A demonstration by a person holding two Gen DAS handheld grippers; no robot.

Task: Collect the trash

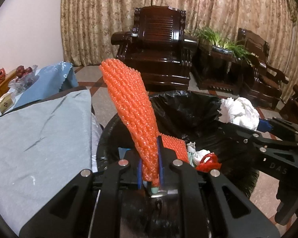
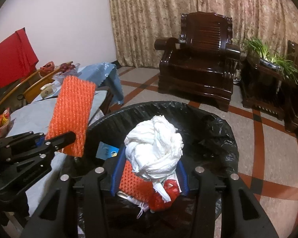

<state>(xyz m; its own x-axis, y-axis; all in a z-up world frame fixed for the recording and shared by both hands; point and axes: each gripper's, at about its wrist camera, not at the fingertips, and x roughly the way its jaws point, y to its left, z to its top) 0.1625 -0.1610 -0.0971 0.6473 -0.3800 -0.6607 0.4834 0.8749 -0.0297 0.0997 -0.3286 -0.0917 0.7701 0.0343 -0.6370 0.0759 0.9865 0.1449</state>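
- We are finding the orange foam net [image 1: 129, 107] pinched in the left gripper [image 1: 150, 170], its free end standing upright. In the right wrist view it is sitting at the bin's near-left edge, partly over the bench [image 2: 37, 115].
- We are finding the white crumpled paper wad [image 2: 157, 152] clamped between the blue pads of the right gripper [image 2: 149, 178], directly above the bin's opening.
- We are noting the black-lined trash bin [image 2: 218, 130] already holding a second orange net piece [image 2: 133, 184], red plastic scraps [image 2: 168, 188] and other small scraps.
- We are judging the step in hand to be the drop: the wad seems placed to fall cleanly; the net appears to need carrying further inward first, since it is light and could catch on the rim.
- We are advising a low release, so neither piece drifts out.
- We are observing the two grippers close together over the opening; crowding is the chief hazard.
- We are recording a loose fold of liner [image 2: 214, 127] sagging inward on the far side.
- We are recording the blue-grey cloth [image 1: 39, 130] covering the bench beside the bin, a bag of red fruit [image 1: 22, 72], and a dark wooden armchair [image 1: 159, 45] well beyond.
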